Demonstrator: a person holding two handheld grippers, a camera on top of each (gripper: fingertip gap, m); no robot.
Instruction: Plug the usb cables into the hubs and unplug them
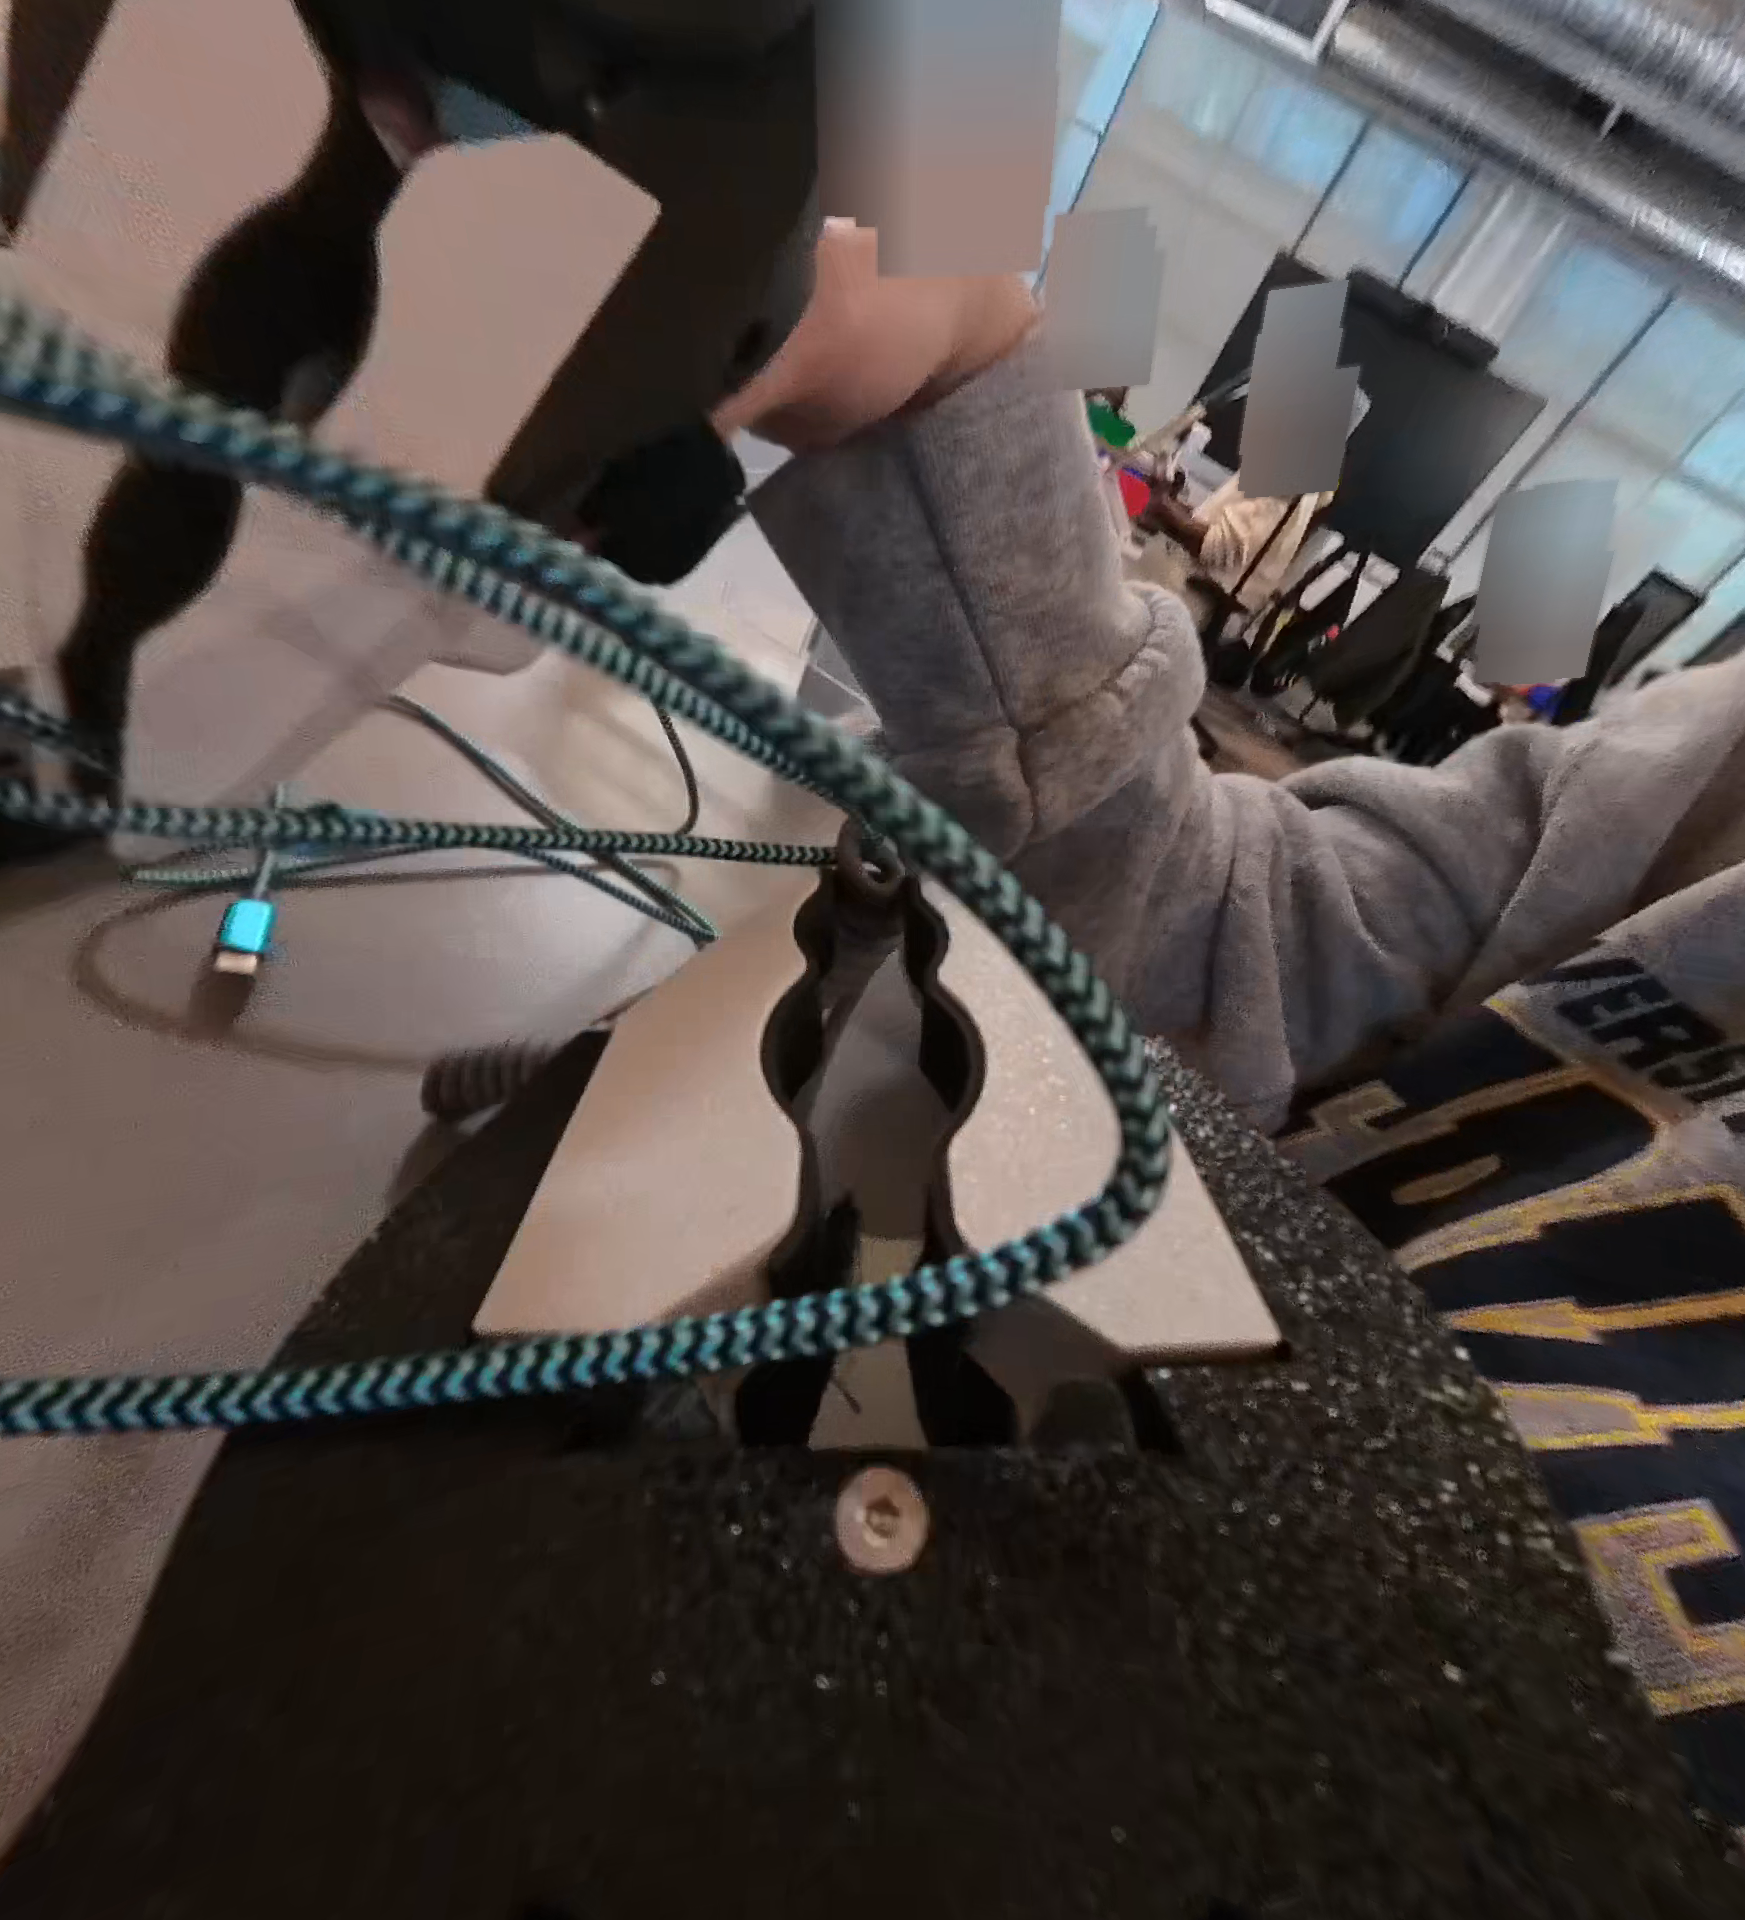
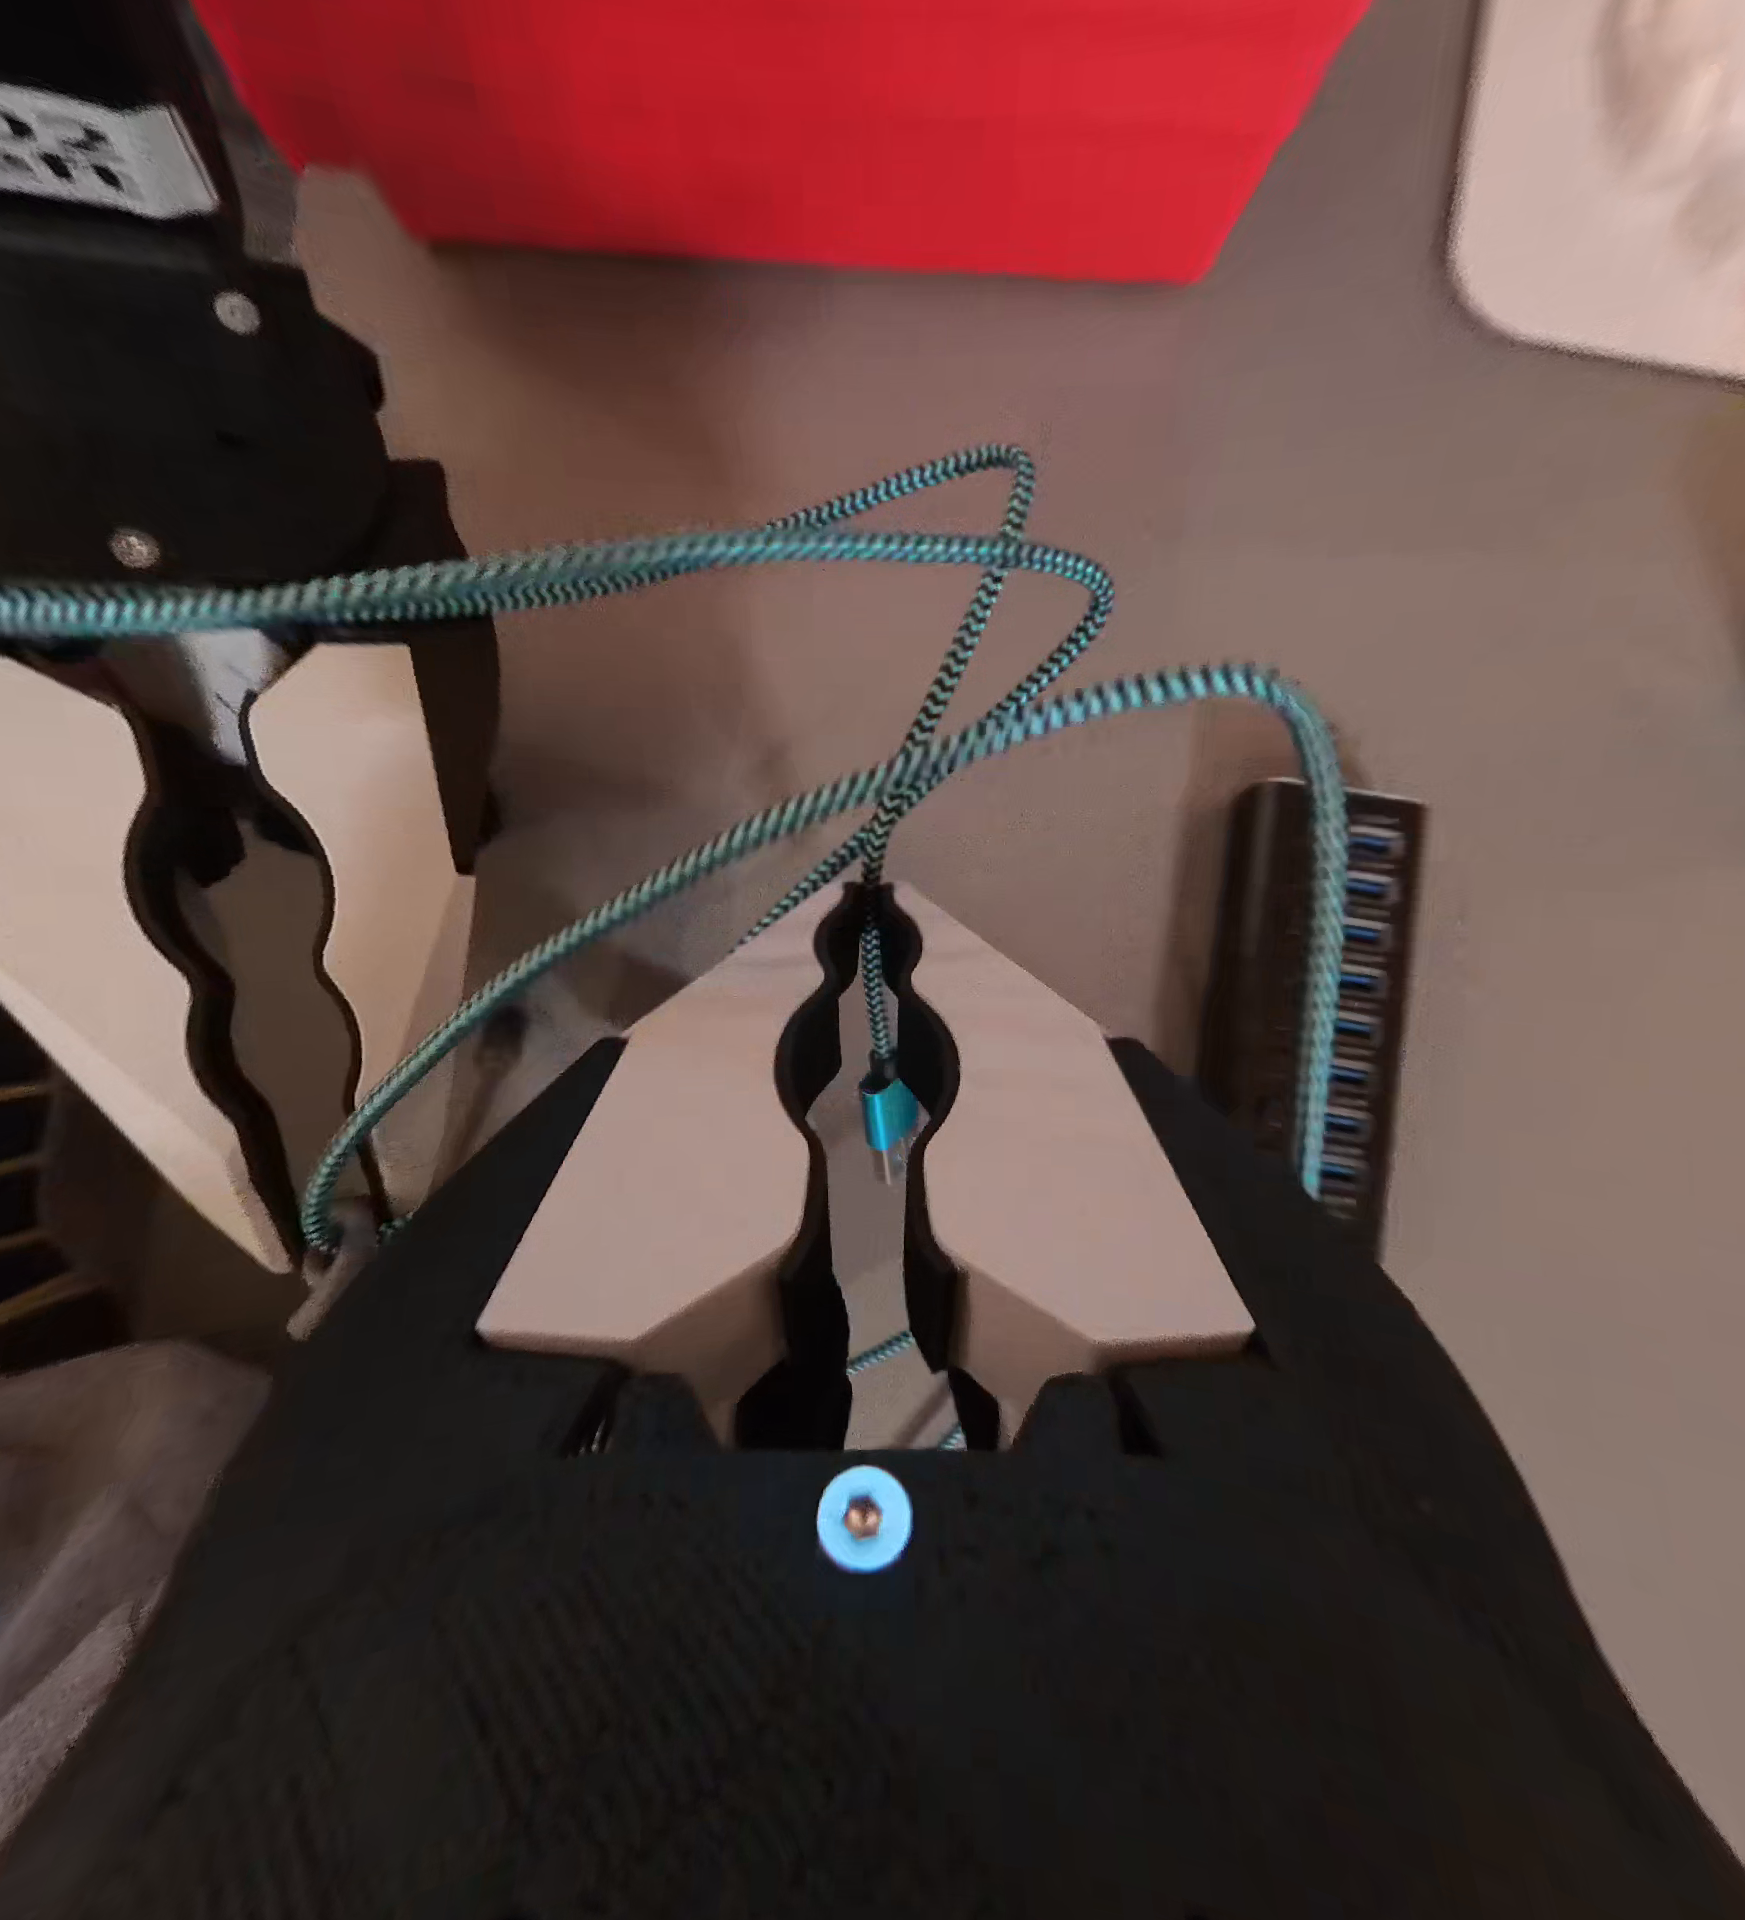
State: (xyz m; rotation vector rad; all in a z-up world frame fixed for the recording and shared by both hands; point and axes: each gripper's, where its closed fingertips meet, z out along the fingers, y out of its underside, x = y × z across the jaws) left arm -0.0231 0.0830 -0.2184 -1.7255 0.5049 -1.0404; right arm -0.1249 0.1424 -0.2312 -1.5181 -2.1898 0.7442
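Note:
A teal-and-black braided USB cable (image 1: 743,717) loops in the air between both grippers. My left gripper (image 1: 868,873) is shut on a thin stretch of this cable at its tips. My right gripper (image 2: 863,899) is shut on the cable (image 2: 951,561) just behind its blue metal plug (image 2: 887,1117), which hangs under the fingers. The plug also shows in the left wrist view (image 1: 244,930), just above the table. A black USB hub (image 2: 1263,987) with a row of blue ports lies on the table to the right of my right gripper. One cable strand runs along its ports.
A red box (image 2: 795,125) stands at the far edge of the beige table (image 2: 1626,1351). A white object (image 2: 1657,177) lies at the far right. A person's grey sleeve (image 1: 1107,727) and hand hold the right gripper (image 1: 151,468). The left gripper (image 2: 224,831) shows at left. Left tips to right tips: about 11 cm. My left tips are about 20 cm from the black USB hub (image 2: 1263,987), my right tips only 12 cm.

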